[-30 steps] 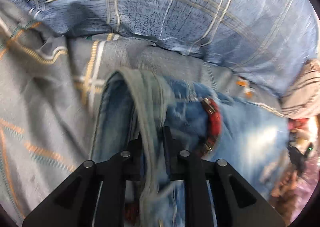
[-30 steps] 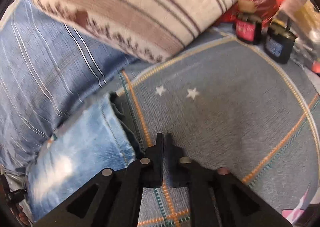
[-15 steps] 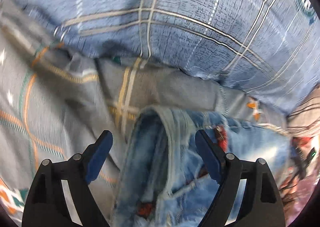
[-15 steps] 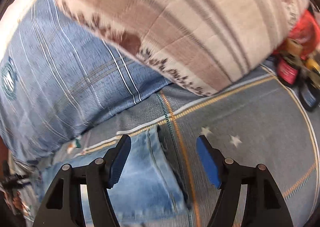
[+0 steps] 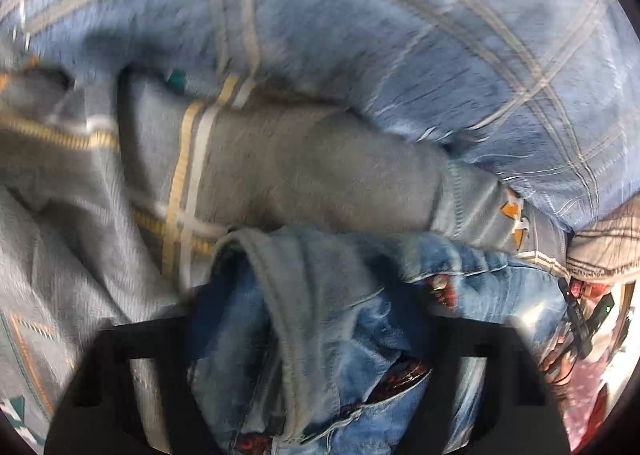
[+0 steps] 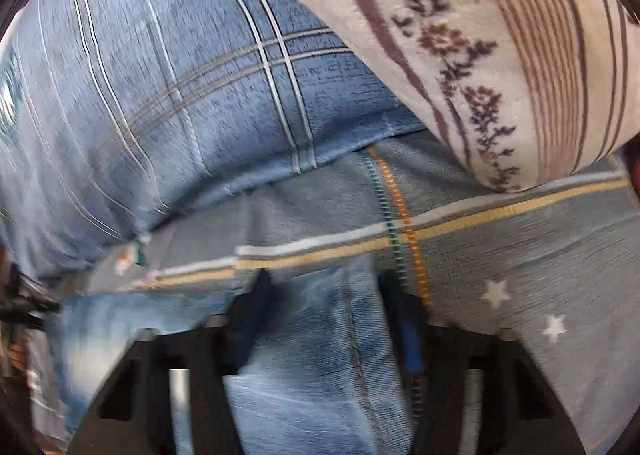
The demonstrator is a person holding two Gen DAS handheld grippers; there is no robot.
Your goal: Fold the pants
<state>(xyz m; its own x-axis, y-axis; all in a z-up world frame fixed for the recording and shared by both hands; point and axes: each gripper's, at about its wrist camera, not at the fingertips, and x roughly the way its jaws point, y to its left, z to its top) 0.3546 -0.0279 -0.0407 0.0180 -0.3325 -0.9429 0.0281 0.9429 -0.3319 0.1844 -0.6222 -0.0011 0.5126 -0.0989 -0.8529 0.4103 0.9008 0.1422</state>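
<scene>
The light blue jeans [image 5: 328,319] lie bunched on a grey patterned bedsheet [image 5: 288,171]. My left gripper [image 5: 316,307] is open, its fingers straddling a raised fold of the waistband; the view is blurred. In the right wrist view the jeans [image 6: 320,355] lie flat with a seam running down the middle. My right gripper [image 6: 328,307] is open, its blue-padded fingers on either side of the denim's top edge, low over the cloth.
A blue plaid duvet [image 5: 400,35] bulges behind the jeans, also in the right wrist view [image 6: 180,87]. A beige striped floral pillow [image 6: 500,35] lies at the upper right. The grey sheet [image 6: 520,247] with stars extends right. Cables and clutter [image 5: 580,319] lie at the right edge.
Both grippers were shut a second ago, the left on the jeans' waistband; both opened and have moved down and forward, close over the denim.
</scene>
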